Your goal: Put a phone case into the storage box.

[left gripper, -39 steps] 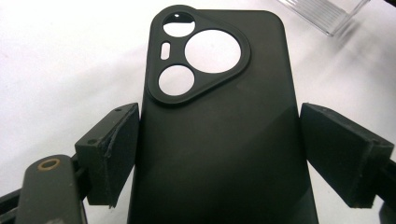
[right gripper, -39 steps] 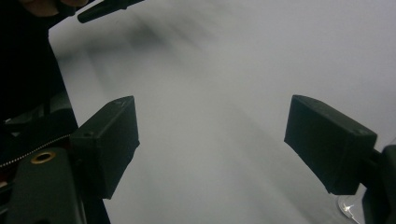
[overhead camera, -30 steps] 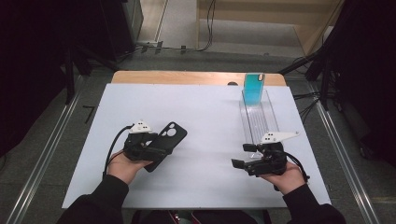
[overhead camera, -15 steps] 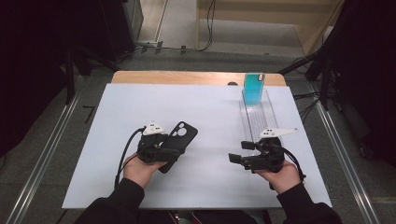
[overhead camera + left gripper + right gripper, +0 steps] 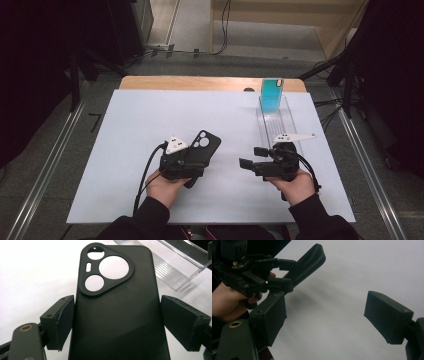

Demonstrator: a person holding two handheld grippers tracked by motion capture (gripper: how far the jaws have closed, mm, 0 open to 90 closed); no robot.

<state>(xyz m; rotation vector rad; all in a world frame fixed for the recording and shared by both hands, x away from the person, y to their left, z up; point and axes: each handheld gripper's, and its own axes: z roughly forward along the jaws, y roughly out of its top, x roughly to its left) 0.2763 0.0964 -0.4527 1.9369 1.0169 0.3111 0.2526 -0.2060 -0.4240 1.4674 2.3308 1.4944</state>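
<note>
Two tongs: we see both over the white counter.
Left tongs: pinching the black phone case by its sides.
Right tongs: spread apart, holding nothing.
Clear rack: a teal case stands at its far end.

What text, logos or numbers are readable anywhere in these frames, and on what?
None readable.
Black phone case: plain matte back, camera cutouts only, no brand or lettering.
Teal phone case standing in the clear rack: no print legible; too small in the high view to rule out fine marks.
Left gripper and right gripper: fingers and bodies carry no labels, only screws and a brass insert.
</note>
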